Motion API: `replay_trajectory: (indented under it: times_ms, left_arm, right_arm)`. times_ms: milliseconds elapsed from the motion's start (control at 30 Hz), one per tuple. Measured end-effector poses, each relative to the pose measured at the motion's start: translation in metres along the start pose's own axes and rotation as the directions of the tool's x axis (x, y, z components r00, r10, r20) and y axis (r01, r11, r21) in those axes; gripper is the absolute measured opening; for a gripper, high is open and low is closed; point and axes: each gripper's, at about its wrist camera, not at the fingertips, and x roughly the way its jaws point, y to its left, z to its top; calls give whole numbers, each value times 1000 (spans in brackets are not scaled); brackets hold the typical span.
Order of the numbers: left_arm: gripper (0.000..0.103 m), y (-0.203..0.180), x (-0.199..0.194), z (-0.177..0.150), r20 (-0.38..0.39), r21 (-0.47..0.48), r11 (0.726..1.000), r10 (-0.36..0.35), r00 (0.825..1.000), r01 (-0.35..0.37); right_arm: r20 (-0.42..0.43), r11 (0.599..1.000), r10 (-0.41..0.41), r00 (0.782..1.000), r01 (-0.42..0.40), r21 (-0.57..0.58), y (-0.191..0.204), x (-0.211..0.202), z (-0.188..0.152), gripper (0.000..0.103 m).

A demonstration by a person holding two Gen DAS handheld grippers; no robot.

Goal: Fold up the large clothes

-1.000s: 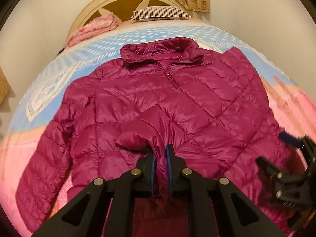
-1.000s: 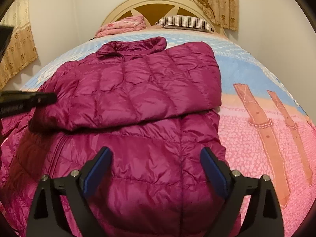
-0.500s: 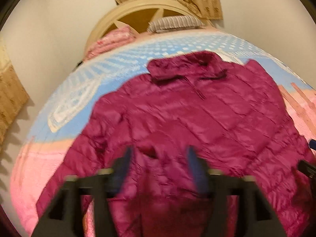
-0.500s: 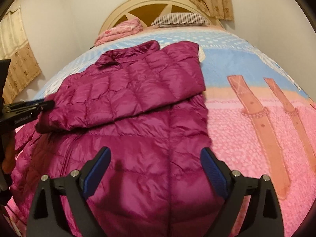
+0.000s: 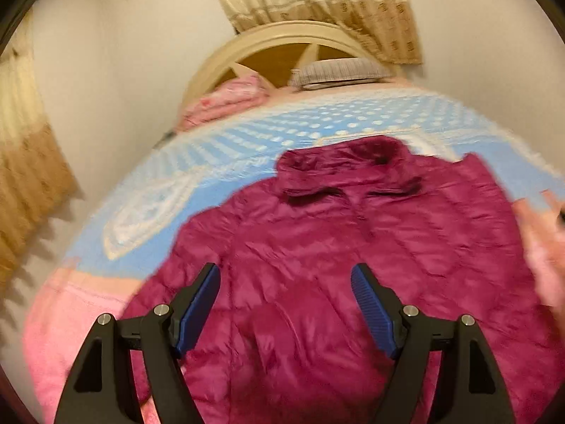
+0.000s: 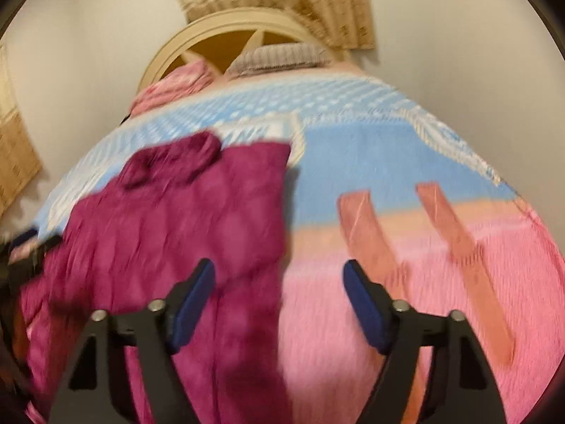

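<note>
A magenta quilted puffer jacket point(image 5: 353, 247) lies face up on the bed, collar toward the headboard. One sleeve is folded across its front. My left gripper point(image 5: 284, 272) hovers open above the jacket's middle, with nothing between its blue pads. In the right wrist view the jacket point(image 6: 176, 229) fills the left half. My right gripper point(image 6: 278, 265) hangs above the jacket's right edge and the pink blanket point(image 6: 388, 318); its jaws are closing with nothing between them. Both views are motion-blurred.
The bed carries a blue and pink blanket point(image 5: 219, 162). At its far end stand a cream headboard point(image 5: 282, 39), a striped pillow point(image 5: 339, 70) and a folded pink quilt point(image 5: 226, 102). Walls and curtains flank the bed on both sides.
The left gripper let go of the folded sleeve cuff, opened wide and lifted back. The right gripper rose and swung toward the jacket's right edge, its jaws narrowing.
</note>
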Motion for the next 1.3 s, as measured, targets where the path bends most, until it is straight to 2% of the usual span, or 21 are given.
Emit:
replay_trajectory:
  times_ms: [33,67,200,300,433,567,667,900,1000,1067,1133,1233,1300]
  left_arm:
    - [77,-8,8,-1,6,19,998,55,998,-55]
    - [77,-13,14,-2,13,38,996,79,997,-79]
    - [77,-21,49,-12,-30,95,985,147,989,-143]
    - [77,-12,68,-20,-87,75,988,142,986,-135]
    - [78,-1,85,-30,-156,33,995,100,983,-96]
    - [83,5,89,-39,-182,-14,997,66,981,-70]
    - [87,9,93,-41,-200,-37,997,53,978,-61]
    - [93,11,96,-46,-211,-68,996,38,977,-54]
    - [93,10,95,-46,-208,-65,996,43,977,-58]
    - [94,10,96,-46,-208,-67,996,42,977,-57]
    - [94,11,96,-46,-210,-73,996,37,977,-53]
    - [94,13,97,-46,-212,-81,996,29,977,-47]
    - [94,14,97,-46,-213,-85,995,25,977,-44]
  right_arm:
    - [14,1000,-4,1000,4,14,-1,7,10,65]
    - [31,1000,-4,1000,3,30,-1,17,21,64]
    - [68,999,20,998,-22,35,10,50,48,63]
    - [33,998,56,998,-56,-6,25,85,55,59]
    - [-43,996,77,996,-80,-51,39,118,47,58]
    - [-120,992,102,987,-111,-65,42,141,30,58]
    - [-138,990,84,987,-98,-99,45,148,22,58]
    - [-160,987,42,986,-66,-145,51,153,23,59]
    - [-148,989,14,989,-36,-143,51,135,30,59]
    - [-128,991,32,991,-47,-122,54,110,36,64]
    - [-107,986,38,993,-55,-159,66,86,35,76]
    - [-120,967,64,991,-91,-239,94,71,20,79]
    - [-160,960,87,983,-126,-252,110,77,4,79]
